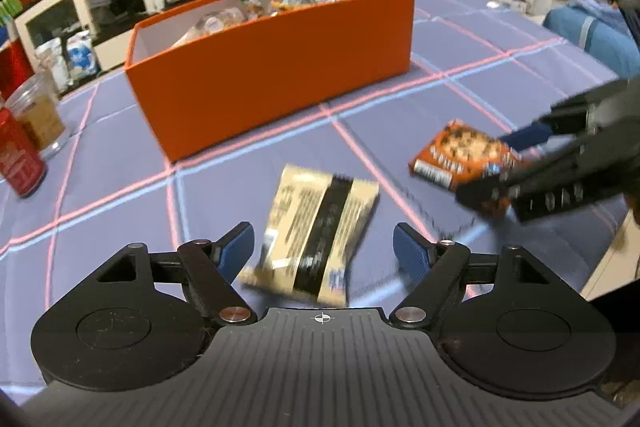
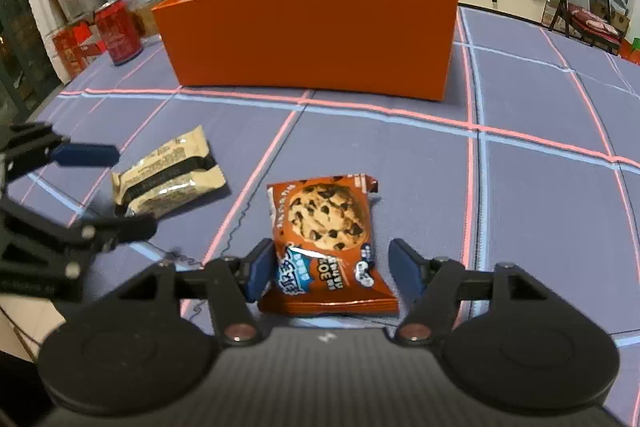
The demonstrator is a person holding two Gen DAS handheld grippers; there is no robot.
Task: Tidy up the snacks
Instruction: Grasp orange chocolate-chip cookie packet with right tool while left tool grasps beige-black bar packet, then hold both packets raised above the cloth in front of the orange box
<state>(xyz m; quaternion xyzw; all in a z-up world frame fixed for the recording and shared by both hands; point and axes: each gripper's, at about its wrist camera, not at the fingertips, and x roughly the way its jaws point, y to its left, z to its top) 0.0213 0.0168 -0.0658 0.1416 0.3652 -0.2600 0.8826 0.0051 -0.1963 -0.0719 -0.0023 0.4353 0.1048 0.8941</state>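
Observation:
A beige and black snack packet (image 1: 320, 203) lies flat on the checked tablecloth between the fingers of my left gripper (image 1: 322, 239), which is open, its blue pads clear of the packet. An orange cookie packet (image 2: 326, 215) lies between the fingers of my right gripper (image 2: 331, 245), also open; the left pad is close by the packet's edge and the right pad stands apart. Each view shows the other gripper at its side: the right gripper (image 1: 486, 167) around the cookie packet (image 1: 460, 155), the left gripper (image 2: 134, 189) around the beige packet (image 2: 172, 175). Behind both stands an open orange box (image 1: 272, 75) holding several wrapped snacks.
A red can (image 1: 20, 159) and a glass jar (image 1: 38, 115) stand left of the orange box (image 2: 312, 39). The table's near edge runs just behind the grippers. Cluttered shelves and a red folding chair (image 2: 588, 3) lie beyond the table.

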